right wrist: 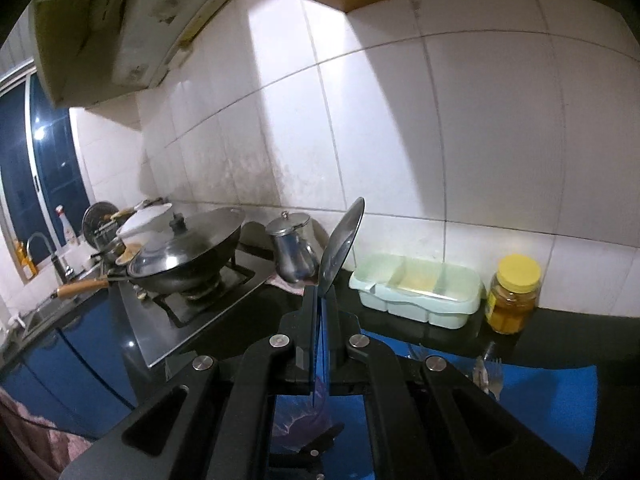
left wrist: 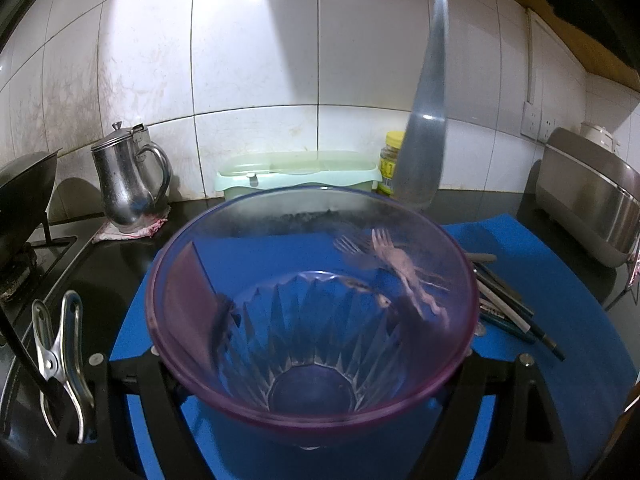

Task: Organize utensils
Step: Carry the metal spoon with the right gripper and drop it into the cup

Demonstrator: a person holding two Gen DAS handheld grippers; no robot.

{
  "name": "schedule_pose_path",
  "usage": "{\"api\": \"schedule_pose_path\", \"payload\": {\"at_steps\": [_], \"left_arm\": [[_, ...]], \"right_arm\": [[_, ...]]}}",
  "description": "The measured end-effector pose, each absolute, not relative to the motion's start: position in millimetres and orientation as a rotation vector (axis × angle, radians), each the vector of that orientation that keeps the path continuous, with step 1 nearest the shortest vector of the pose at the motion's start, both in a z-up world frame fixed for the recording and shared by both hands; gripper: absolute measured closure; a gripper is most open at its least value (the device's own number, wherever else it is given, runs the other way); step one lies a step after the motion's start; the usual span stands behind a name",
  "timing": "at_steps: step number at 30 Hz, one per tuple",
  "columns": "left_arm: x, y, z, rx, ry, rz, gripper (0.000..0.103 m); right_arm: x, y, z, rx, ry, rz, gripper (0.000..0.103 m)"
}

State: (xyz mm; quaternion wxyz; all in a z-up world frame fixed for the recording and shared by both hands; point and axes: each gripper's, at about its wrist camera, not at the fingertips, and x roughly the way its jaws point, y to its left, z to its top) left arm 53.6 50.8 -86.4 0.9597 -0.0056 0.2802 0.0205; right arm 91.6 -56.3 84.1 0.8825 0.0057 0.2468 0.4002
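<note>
Utensils are split between three places here. A steel spoon [right wrist: 342, 240] is clamped in my right gripper [right wrist: 320, 304], whose jaws are closed tight on its handle so the bowl end stands up above the fingertips, seen edge-on against the tiled wall. In the left wrist view the same spoon [left wrist: 426, 120] hangs blurred in the upper right, above the far rim of the cup. A bunch of forks [left wrist: 384, 252] and dark-handled utensils [left wrist: 508, 312] lies on the blue mat [left wrist: 560, 280], just right of the cup; the fork tines show through its clear wall.

My left gripper [left wrist: 316, 364] holds a clear purple-tinted plastic cup [left wrist: 312, 320] with a fluted base; the jaws stand about half-way apart and press on its sides. The cup tilts with its mouth towards the camera and nothing lies inside it.

Farther back on the black bench [left wrist: 472, 204] I see a pale green lidded box [left wrist: 296, 176], a yellow-capped jar [right wrist: 514, 292] and a steel jug [left wrist: 128, 184] on a folded cloth. A lidded wok [right wrist: 192, 252] sits on the hob to the left, and a metal clip [left wrist: 60, 356] is at the lower left.
</note>
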Motion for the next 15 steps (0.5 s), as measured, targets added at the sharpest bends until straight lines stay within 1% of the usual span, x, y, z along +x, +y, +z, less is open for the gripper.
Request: {"api": "schedule_pose_path", "payload": {"at_steps": [15], "left_arm": [[54,51,-86,-0.012,0.568,0.042,0.016]], "right_arm": [[107,-38,24,-0.052,0.705,0.871,0.1]]}}
